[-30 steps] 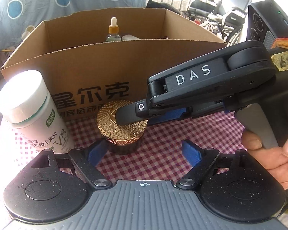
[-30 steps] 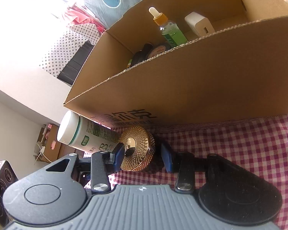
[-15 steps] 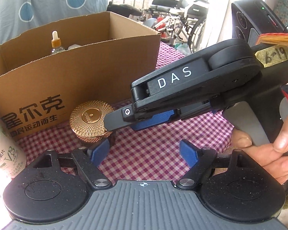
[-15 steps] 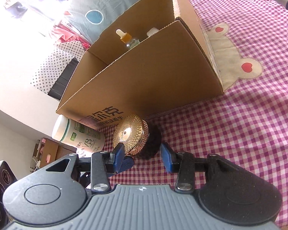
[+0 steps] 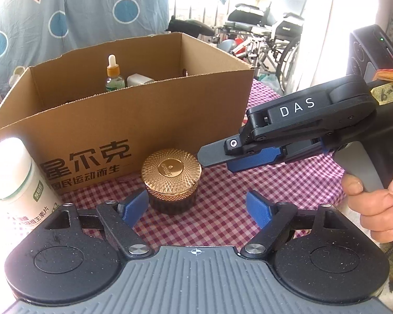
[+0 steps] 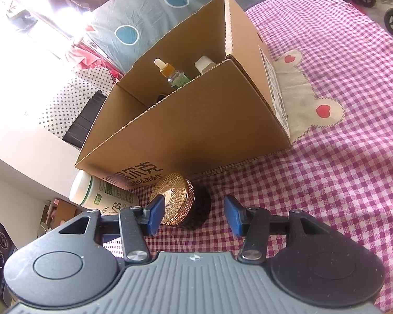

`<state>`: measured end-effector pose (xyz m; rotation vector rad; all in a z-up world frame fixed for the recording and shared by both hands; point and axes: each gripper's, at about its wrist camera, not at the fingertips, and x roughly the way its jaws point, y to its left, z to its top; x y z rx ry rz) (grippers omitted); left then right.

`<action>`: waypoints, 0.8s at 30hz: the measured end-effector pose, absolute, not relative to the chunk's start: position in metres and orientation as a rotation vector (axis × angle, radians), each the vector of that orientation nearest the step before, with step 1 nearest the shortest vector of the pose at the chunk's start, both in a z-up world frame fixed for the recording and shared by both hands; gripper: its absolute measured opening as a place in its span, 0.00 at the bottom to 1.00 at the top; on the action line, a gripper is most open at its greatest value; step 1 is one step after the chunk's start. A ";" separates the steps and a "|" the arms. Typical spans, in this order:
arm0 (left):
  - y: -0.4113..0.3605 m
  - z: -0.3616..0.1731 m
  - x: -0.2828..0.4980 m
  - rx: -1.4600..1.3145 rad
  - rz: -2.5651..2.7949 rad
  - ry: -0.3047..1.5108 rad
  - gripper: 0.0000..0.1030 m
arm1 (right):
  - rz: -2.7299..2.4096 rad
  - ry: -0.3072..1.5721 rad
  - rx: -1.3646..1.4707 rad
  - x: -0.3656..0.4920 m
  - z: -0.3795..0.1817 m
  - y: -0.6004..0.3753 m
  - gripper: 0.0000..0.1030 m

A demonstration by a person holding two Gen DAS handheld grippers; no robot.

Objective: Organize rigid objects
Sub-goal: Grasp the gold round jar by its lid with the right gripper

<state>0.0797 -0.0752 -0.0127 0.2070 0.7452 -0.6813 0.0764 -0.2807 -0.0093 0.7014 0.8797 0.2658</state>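
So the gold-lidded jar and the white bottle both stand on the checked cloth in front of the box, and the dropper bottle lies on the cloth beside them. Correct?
Not quite. The dropper bottle stands inside the cardboard box, as the left wrist view shows. The gold-lidded jar and the white bottle do stand on the checked cloth in front of the box.

Jar (image 5: 171, 180): shiny gold metal-look lid with fine ridged pattern, dark textured glass base. Box (image 5: 154, 120): matt brown corrugated cardboard. Tablecloth (image 6: 327, 172): woven checked cloth. Bottle (image 5: 21, 183): smooth white plastic, glossy paper label. Dropper bottle (image 5: 114, 76): clear glass.
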 end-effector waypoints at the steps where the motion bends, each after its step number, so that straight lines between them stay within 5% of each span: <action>1: -0.075 -0.013 0.082 0.210 -0.673 0.745 0.80 | 0.269 0.880 0.702 0.078 -0.010 -0.280 0.51; 8: -0.082 -0.021 0.100 0.236 -0.655 0.742 0.78 | 0.267 0.899 0.701 0.101 -0.015 -0.264 0.51; 18: -0.089 -0.033 0.126 0.202 -0.632 0.808 0.59 | 0.300 0.912 0.727 0.122 -0.027 -0.250 0.51; 24: -0.090 -0.033 0.122 0.190 -0.620 0.809 0.57 | 0.315 0.899 0.742 0.121 -0.031 -0.253 0.49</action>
